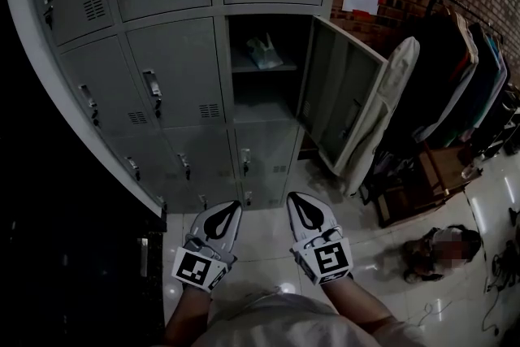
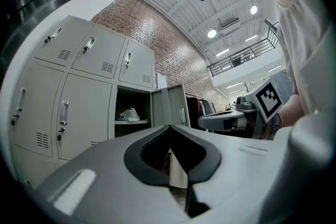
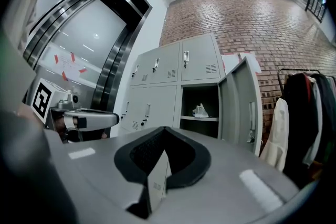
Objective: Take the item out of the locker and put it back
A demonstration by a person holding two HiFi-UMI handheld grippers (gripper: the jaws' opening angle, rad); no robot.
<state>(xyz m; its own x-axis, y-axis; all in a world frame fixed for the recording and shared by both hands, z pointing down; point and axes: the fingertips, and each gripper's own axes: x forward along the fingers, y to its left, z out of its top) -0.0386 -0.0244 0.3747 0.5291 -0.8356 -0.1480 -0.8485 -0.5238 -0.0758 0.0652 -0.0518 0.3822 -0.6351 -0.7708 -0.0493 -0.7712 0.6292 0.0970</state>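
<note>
Both grippers hang low in front of the open locker. The left gripper has its jaws pressed together on nothing, and the right gripper is closed and empty too. Up at twelve o'clock from them, the item sits on the shelf inside the open compartment, with the door swung out at about two o'clock.

That fits two readings: the item is waiting to come out, or it is already back in place.

As for the item itself, it is a pale, crumpled bundle, possibly a bag or a cloth; I can't tell which. It looks light, soft and limp, so it should sag and change shape once lifted. If it is film, it may be a touch slippery.

The best hold is probably the bunched ridge along its top, pinching a thick fold, since a loose edge could slide free. It looks unlikely to break.
</note>
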